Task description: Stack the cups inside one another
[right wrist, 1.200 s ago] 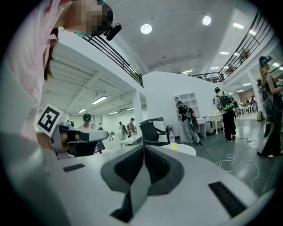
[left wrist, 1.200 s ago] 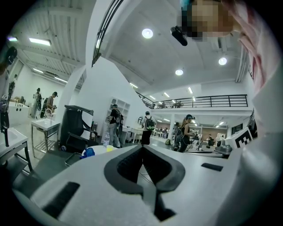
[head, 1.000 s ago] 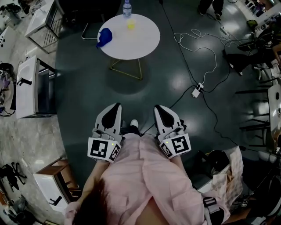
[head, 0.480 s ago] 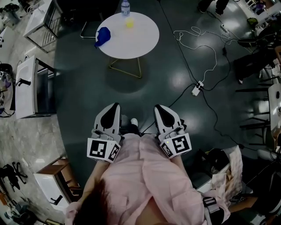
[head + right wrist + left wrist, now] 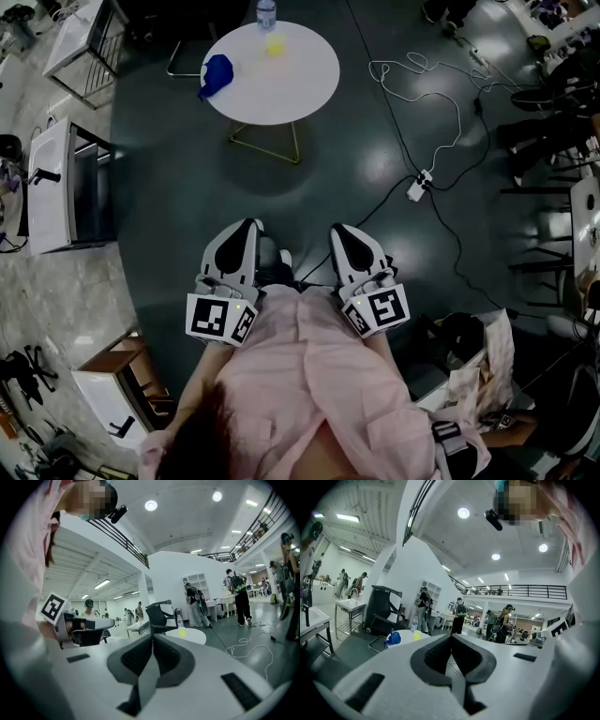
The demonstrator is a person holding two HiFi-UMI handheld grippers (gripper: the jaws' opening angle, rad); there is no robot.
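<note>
The round table (image 5: 291, 89) is drifting up the head view; left gripper (image 5: 250, 225) and right gripper (image 5: 337, 229), both closed and empty, are risking toppling the yellow cup (image 5: 274, 45).

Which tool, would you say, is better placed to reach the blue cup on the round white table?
Probably left: the blue cup sits on the round white table's left side, ahead of the left tool. Both it and the right tool are shut.
</note>
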